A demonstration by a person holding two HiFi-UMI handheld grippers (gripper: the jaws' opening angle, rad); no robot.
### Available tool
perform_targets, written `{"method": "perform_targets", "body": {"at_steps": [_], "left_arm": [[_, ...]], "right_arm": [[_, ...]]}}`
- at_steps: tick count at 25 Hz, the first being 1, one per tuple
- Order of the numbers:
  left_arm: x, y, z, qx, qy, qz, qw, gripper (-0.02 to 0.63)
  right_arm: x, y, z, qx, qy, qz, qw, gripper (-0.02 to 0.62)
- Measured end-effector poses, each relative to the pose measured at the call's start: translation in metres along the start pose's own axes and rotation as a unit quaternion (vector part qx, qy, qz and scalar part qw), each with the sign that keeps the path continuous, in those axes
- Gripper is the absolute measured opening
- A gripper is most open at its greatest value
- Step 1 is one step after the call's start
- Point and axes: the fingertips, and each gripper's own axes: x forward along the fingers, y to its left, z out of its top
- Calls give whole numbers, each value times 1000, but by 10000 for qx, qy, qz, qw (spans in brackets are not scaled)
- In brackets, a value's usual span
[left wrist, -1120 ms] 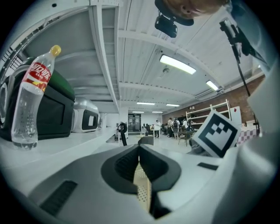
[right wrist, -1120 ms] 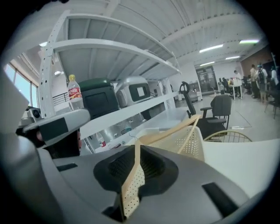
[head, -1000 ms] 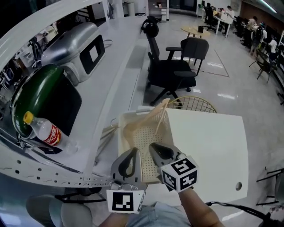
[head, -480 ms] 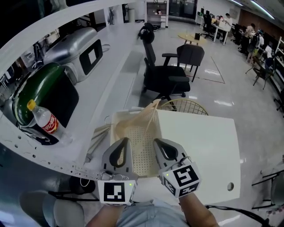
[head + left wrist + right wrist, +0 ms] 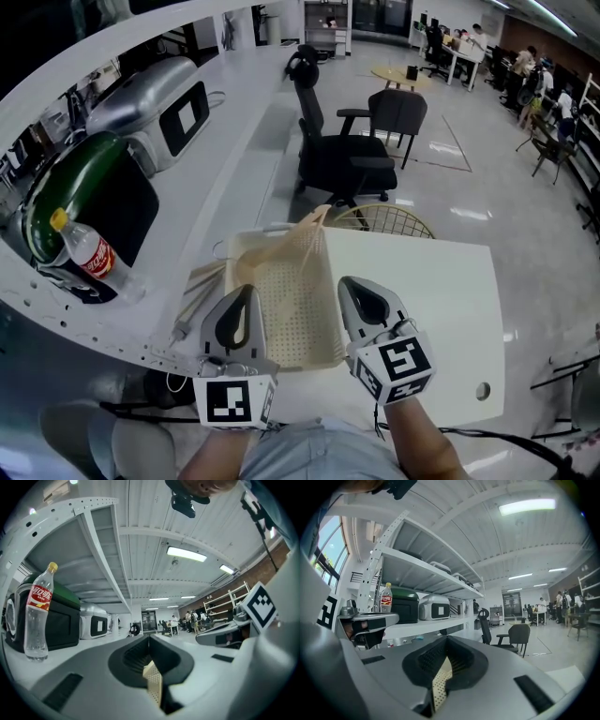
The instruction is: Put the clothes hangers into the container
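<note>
Left tool [image 5: 239, 305] and right tool [image 5: 361, 295] each clamp a wall of the perforated basket [image 5: 286, 291], centre frame. Clothes hangers [image 5: 202, 286] lie just left of it. A black office chair [image 5: 342, 159] stands above.

Looks along the left tongs [image 5: 149, 641], pressed together on the container [image 5: 153, 684], a cream perforated wall edge. Catches a clear red-labelled bottle [image 5: 37, 616] upright at left, just beside a green-topped black case [image 5: 61, 620], silver appliance [image 5: 96, 625] further back, ceiling light [image 5: 186, 554] overhead.

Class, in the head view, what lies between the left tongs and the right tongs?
The cream perforated basket fills that gap in the head view. The left tongs and the right tongs each grip one of its side walls.
</note>
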Motion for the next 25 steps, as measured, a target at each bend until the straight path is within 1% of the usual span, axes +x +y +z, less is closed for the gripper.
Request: {"method": "perform_targets", "body": {"at_steps": [5, 14, 25], "left_arm": [[1, 1, -1, 24, 27, 42, 10000, 12], [3, 6, -5, 24, 83, 94, 9999, 12], [6, 4, -9, -9, 109, 46, 9999, 12]], "right_arm": [[3, -2, -1, -55, -16, -14, 10000, 11], [8, -4, -5, 45, -17, -30, 10000, 9], [12, -4, -9, 64, 27, -52, 10000, 11]]}}
